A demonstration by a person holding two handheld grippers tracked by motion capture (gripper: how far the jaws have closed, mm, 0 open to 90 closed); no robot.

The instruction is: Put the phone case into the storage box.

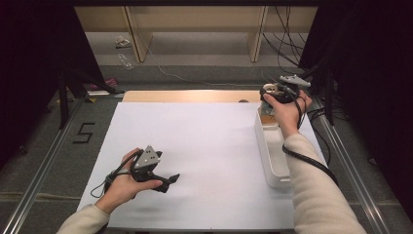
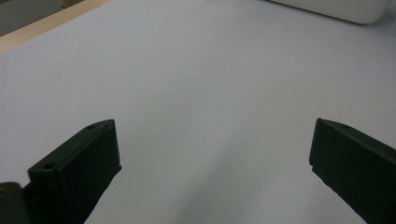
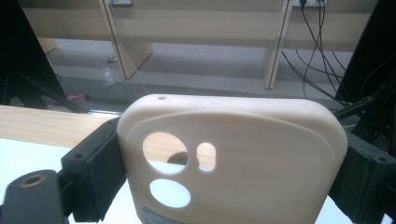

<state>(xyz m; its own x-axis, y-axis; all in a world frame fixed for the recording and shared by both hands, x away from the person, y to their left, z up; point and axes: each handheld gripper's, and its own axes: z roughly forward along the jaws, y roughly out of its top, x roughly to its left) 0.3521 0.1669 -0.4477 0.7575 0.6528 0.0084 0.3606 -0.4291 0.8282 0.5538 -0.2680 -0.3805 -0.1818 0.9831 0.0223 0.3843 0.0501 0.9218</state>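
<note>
- Cream-coloured and matte, the phone case (image 3: 233, 154) sits right in front of the right gripper's camera, clamped across its width between the two black fingers (image 3: 95, 170), one pressing each side edge.
- It looks like soft silicone or rubbery plastic: light, a little flexible, and unlikely to break, so the worry is bending it rather than cracking it.
- The round and oval camera cut-outs leave thin webs near one corner; I judge that area the weakest, and the plain side walls where the fingers now press the best place to hold.
- The matte skin should give good friction, so a modest squeeze ought to do; too hard and the shell may bow inward.
- From the high view, the right gripper (image 1: 272, 92) holds the case up at the far right corner of the tabletop (image 1: 204, 146), over the far end of the long white tray (image 1: 272, 156).
- Nearer the person, the left gripper (image 1: 168, 180) rests low over the white tabletop, its fingers (image 2: 79, 163) spread wide with nothing between them.
- Beyond the table edge, pale wooden shelving (image 3: 196, 23) and loose cables (image 3: 313, 46) stand well behind the case.
</note>
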